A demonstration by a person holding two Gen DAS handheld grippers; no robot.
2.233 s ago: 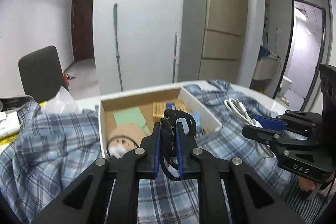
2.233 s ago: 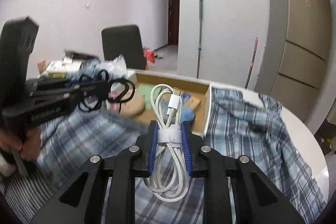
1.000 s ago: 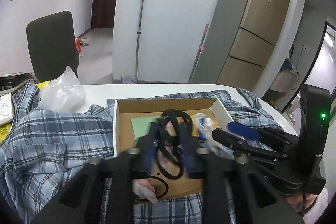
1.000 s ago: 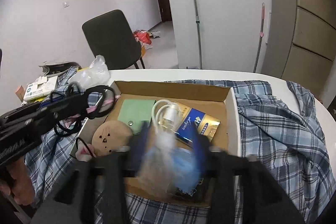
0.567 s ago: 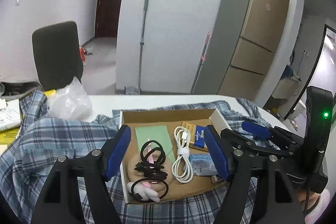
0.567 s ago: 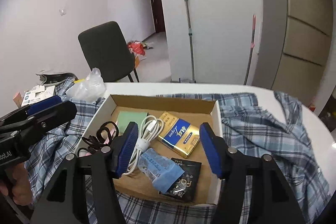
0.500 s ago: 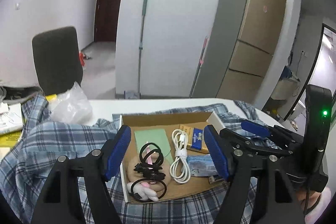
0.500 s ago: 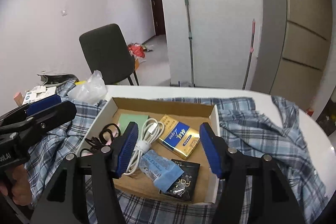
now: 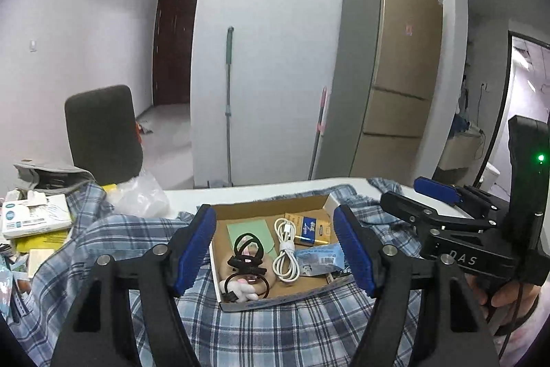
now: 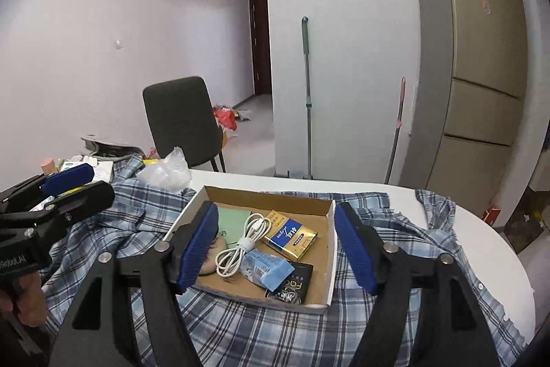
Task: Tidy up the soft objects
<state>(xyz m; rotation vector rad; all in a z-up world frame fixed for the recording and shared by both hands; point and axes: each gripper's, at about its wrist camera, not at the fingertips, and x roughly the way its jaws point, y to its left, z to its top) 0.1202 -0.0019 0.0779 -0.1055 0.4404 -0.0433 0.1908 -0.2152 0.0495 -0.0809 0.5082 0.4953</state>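
A cardboard box (image 9: pixel 271 204) (image 10: pixel 268 195) sits on a blue plaid shirt (image 9: pixel 275 332) (image 10: pixel 395 229) on the white table. Inside lie black hair ties (image 9: pixel 245 255), a coiled white cable (image 9: pixel 285 253) (image 10: pixel 240 246), a gold and blue pack (image 10: pixel 290 238), a blue packet (image 10: pixel 266 267), a green card (image 9: pixel 247 231) and a black sachet (image 10: pixel 295 281). My left gripper (image 9: pixel 275 250) is open and empty, held above the box's near side. My right gripper (image 10: pixel 276 246) is open and empty, also above the box. Each gripper shows in the other's view, the right one (image 9: pixel 443 205) and the left one (image 10: pixel 68 188).
A clear plastic bag (image 9: pixel 141 195) (image 10: pixel 165 174) and a pile of papers and boxes (image 9: pixel 31 222) lie on the table's left. A dark chair (image 10: pixel 182 122) stands behind the table. A mop (image 10: pixel 307 98) and a fridge (image 10: pixel 474 67) stand by the wall.
Both grippers opened over the box. The black hair ties dropped from the left gripper and the white cable from the right one into the box. Both grippers then drew back and up.
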